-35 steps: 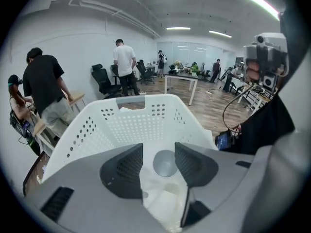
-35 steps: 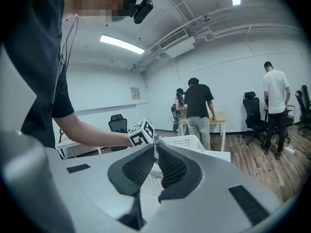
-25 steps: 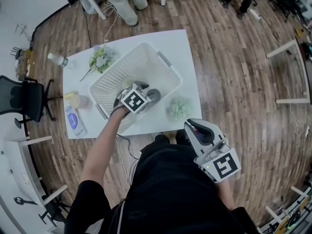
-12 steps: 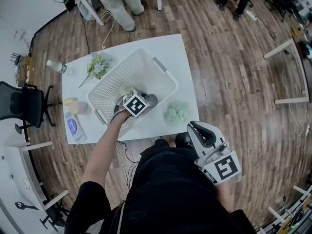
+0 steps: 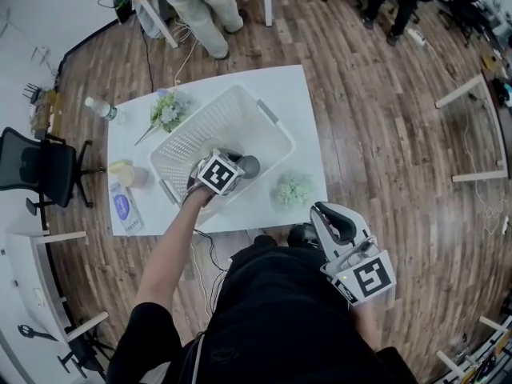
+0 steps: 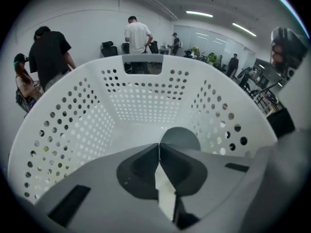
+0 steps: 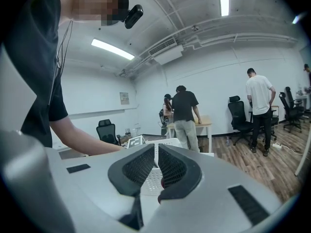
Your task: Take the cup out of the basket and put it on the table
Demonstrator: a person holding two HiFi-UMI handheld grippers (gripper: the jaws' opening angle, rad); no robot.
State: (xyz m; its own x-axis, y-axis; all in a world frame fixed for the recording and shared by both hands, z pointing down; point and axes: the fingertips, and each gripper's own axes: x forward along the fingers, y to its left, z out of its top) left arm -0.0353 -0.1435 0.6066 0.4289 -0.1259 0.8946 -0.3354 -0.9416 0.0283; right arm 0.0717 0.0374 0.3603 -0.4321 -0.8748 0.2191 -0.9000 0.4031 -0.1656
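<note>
1. Now the left gripper (image 6: 159,147) reaches down inside the basket (image 6: 68,130). Its jaws have just been closing and their tips now meet in a thin seam.
2. The cup (image 6: 181,137) shows as a rounded grey form right at those tips, slightly toward the right jaw. It sits on the basket floor. I cannot tell whether its wall is pinched in the seam.
3. The perforated basket walls rise around the jaws on every side, and the far rim stands well above the cup.
4. The right gripper (image 5: 326,214) is held off the near edge of the table (image 5: 298,102), close to the person's body. Its jaws are clenched together with nothing between them.
5. The basket lies slantwise across the middle of the table.
6. Bare tabletop shows along the far right corner and in a strip between the basket and the near edge.
7. A green tuft (image 5: 294,189) takes up the near right part. Flowers (image 5: 168,110) and a bottle (image 5: 100,108) lie at the far left.
</note>
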